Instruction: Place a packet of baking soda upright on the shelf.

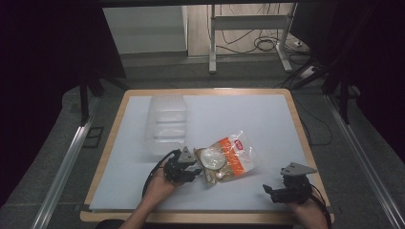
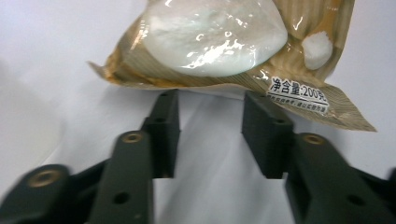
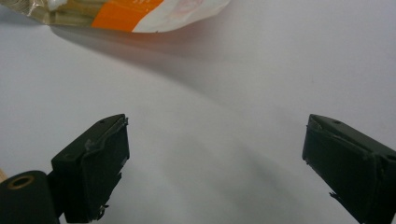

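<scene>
White tabletop (image 1: pixel 267 119) bears a snack bag (image 2: pixel 224 51) printed "200", both grippers' jaws apart, empty.

Snack bag (image 2: pixel 224 51) is showing a white label (image 2: pixel 299 94) reading "净含量:200克" near its lower corner; smaller print beneath is unreadable.

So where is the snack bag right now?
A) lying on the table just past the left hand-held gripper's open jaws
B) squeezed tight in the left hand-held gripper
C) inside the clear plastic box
A: the snack bag lies on the table, just beyond the left hand-held gripper, whose jaws stand apart with nothing between them.
</scene>
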Tool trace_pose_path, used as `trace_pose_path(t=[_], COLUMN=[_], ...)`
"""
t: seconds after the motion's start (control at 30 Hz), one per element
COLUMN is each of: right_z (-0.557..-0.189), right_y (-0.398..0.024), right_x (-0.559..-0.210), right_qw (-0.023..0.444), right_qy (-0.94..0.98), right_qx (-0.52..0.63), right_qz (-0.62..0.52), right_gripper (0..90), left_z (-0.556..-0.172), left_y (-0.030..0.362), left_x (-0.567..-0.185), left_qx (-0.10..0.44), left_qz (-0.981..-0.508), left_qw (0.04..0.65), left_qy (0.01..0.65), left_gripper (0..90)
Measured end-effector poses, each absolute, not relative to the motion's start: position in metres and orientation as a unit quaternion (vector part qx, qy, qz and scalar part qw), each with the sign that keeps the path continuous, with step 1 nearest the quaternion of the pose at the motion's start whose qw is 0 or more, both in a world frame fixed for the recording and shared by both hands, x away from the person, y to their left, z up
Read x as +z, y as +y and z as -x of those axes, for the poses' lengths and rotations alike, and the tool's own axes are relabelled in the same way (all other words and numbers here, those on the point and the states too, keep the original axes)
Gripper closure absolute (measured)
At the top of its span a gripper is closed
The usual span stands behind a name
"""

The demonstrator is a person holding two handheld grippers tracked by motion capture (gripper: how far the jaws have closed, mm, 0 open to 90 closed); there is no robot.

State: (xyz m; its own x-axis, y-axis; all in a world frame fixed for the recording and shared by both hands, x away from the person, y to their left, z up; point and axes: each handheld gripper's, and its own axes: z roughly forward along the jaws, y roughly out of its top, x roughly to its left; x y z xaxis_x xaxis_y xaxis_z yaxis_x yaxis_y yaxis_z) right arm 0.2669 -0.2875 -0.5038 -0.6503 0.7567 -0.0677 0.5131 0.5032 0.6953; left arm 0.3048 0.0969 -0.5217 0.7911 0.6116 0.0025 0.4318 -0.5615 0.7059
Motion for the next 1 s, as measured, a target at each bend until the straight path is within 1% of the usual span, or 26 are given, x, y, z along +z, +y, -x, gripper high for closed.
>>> trace_pose_path(t=[0.07,0.1,0.17,0.2,0.23,0.27,0.33,0.47,0.5,0.6,0.67,0.8,0.9,1.0], right_z=[-0.266,-0.266,-0.265,-0.265,-0.265,-0.265,-0.264,-0.264,-0.264,-0.264,-0.264,-0.264,-0.264,-0.264], right_y=[-0.286,-0.286,-0.284,-0.284,-0.284,-0.284,-0.284,-0.284,-0.284,-0.284,-0.284,-0.283,-0.283,-0.283], right_x=[-0.504,-0.504,-0.504,-0.504,-0.505,-0.504,-0.504,-0.504,-0.504,-0.503,-0.503,-0.503,-0.503,-0.504], right_qw=[0.186,0.186,0.186,0.186,0.186,0.185,0.185,0.185,0.184,0.184,0.184,0.182,0.184,0.182], right_qy=[0.848,0.849,0.850,0.850,0.851,0.852,0.851,0.851,0.851,0.850,0.849,0.848,0.848,0.849], right_qx=[0.327,0.327,0.325,0.325,0.325,0.324,0.326,0.327,0.327,0.329,0.330,0.336,0.336,0.334], right_qz=[-0.373,-0.372,-0.370,-0.370,-0.368,-0.367,-0.367,-0.367,-0.368,-0.368,-0.368,-0.368,-0.366,-0.366], right_gripper=[7.4,7.4,7.3,7.3,7.4,7.4,7.4,7.4,7.3,7.3,7.4,6.9,5.7,4.4], left_z=[-0.301,-0.299,-0.295,-0.293,-0.291,-0.289,-0.282,-0.274,-0.270,-0.258,-0.249,-0.237,-0.235,-0.230], left_y=[0.102,0.105,0.110,0.114,0.117,0.120,0.129,0.139,0.143,0.153,0.160,0.173,0.183,0.189], left_x=[-0.519,-0.517,-0.514,-0.513,-0.512,-0.512,-0.511,-0.511,-0.511,-0.513,-0.514,-0.515,-0.517,-0.522], left_qx=[0.126,0.130,0.137,0.141,0.145,0.150,0.153,0.153,0.151,0.142,0.151,0.165,0.155,0.154], left_qz=[-0.868,-0.866,-0.862,-0.859,-0.857,-0.855,-0.848,-0.839,-0.836,-0.824,-0.823,-0.816,-0.806,-0.806], left_qw=[0.371,0.373,0.377,0.380,0.379,0.378,0.381,0.386,0.389,0.397,0.390,0.389,0.398,0.390], left_qy=[0.304,0.306,0.309,0.313,0.317,0.322,0.335,0.351,0.358,0.379,0.384,0.394,0.410,0.418], left_gripper=[46.9,45.3,36.5,36.5,32.1,25.6,21.2,14.6,14.6,8.9,5.8,2.9,2.0,0.5])
